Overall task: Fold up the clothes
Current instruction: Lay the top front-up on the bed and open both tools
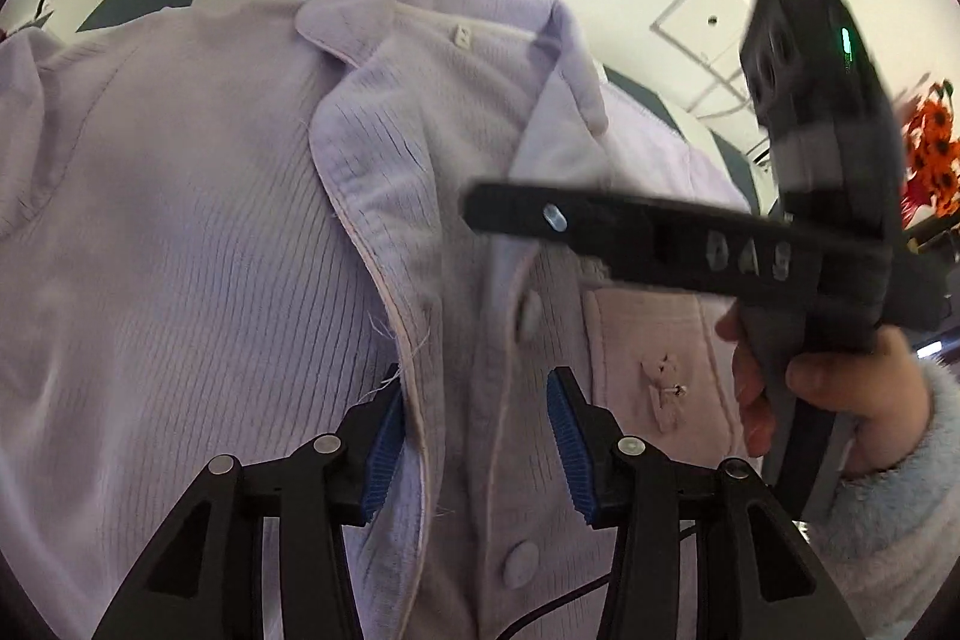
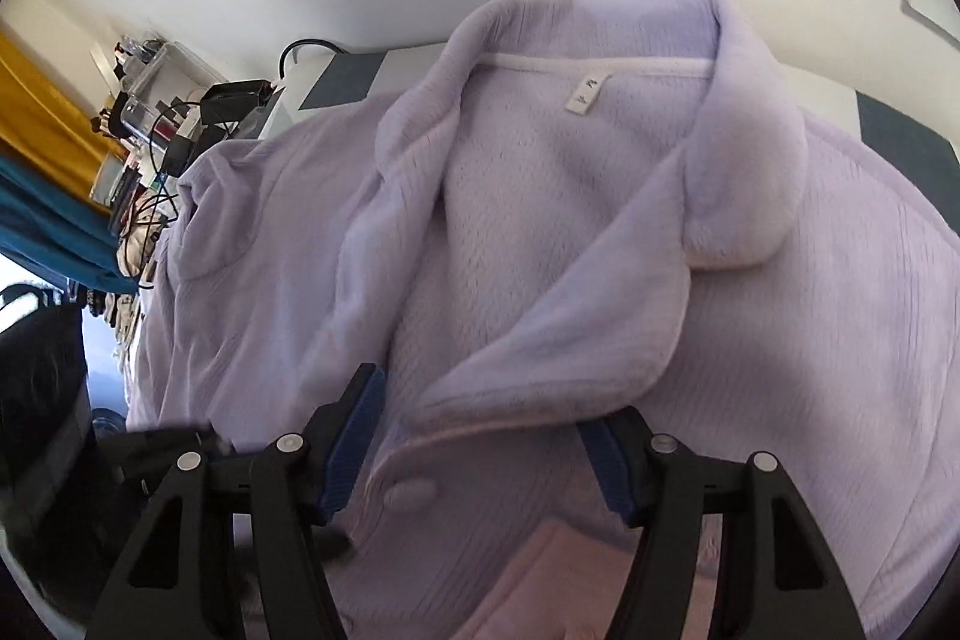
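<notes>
Here, a lilac ribbed fleece pyjama shirt with a notched collar [image 2: 540, 232] lies front-up and spread flat on the grey-and-white table [image 2: 354, 76]. Both hand-held grippers hover with jaws parted, clasping nothing: the left gripper [image 1: 474, 442] straddles the button placket, the right gripper [image 2: 480, 442] the lapel, seemingly aligning the front for folding.

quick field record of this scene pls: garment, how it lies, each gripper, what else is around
garment: lilac shirt, collar, buttons, chest pocket
lie: front up, spread out, collar open, neck tag showing
fold: none visible yet
left gripper: open, over the placket
right gripper: open, over the top button
hand: holds the right gripper's handle, fluffy sleeve
surroundings: orange flowers; cables and clutter
</notes>
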A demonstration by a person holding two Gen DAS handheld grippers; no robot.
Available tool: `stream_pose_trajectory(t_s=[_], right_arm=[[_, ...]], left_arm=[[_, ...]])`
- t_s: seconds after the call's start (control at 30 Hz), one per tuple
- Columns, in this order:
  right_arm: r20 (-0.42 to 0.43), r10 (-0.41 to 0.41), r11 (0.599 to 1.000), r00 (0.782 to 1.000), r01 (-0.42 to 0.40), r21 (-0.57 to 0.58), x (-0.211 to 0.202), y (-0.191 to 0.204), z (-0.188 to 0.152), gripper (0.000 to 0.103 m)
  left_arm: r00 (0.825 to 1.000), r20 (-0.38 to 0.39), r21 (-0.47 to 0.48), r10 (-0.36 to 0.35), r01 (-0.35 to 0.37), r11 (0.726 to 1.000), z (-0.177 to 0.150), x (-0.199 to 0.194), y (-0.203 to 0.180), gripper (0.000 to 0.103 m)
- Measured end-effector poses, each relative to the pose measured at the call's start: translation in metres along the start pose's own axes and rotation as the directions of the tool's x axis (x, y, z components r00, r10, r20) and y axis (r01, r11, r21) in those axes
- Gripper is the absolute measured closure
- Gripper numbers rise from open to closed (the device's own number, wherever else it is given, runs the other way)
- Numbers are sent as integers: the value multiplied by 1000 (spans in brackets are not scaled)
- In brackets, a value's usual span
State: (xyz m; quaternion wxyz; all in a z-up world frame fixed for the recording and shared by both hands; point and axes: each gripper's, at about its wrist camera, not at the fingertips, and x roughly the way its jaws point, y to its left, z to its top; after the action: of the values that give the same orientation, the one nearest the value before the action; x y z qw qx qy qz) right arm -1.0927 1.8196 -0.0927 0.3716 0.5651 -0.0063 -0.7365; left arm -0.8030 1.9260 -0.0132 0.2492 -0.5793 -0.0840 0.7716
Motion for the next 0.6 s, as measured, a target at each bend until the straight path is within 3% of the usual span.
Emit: stream_pose_trajectory(t_s=[0.13,0.23,0.3,0.33,0.4,0.5,0.6], right_arm=[[-4,-11,1000,1000,11,-11,4,5,5,34],[3,-3,999,1000,2,52,-19,0,-2,34],[34,-39,998,999,37,49,-44,-4,-13,25],[32,-98,995,995,97,34,-53,-7,-21,23],[12,-232,973,973,232,9,-68,-16,-41,22],[-53,-398,917,916,398,-2,-70,-32,-70,22],[-96,-466,884,879,467,-15,-62,-40,-90,20]], left_arm=[[1000,-13,-30,14,-14,999,-2,5,-2,59],[1000,-14,-57,10,-11,998,-2,-1,-3,59],[1000,-3,-49,23,-23,999,-2,-16,-5,58],[998,3,-26,56,-56,998,-4,-23,-8,57],[993,10,5,117,-117,993,-9,-29,-11,54],[983,-8,15,186,-186,982,-18,-20,-8,52],[969,-50,-3,243,-244,970,-27,-3,0,52]])
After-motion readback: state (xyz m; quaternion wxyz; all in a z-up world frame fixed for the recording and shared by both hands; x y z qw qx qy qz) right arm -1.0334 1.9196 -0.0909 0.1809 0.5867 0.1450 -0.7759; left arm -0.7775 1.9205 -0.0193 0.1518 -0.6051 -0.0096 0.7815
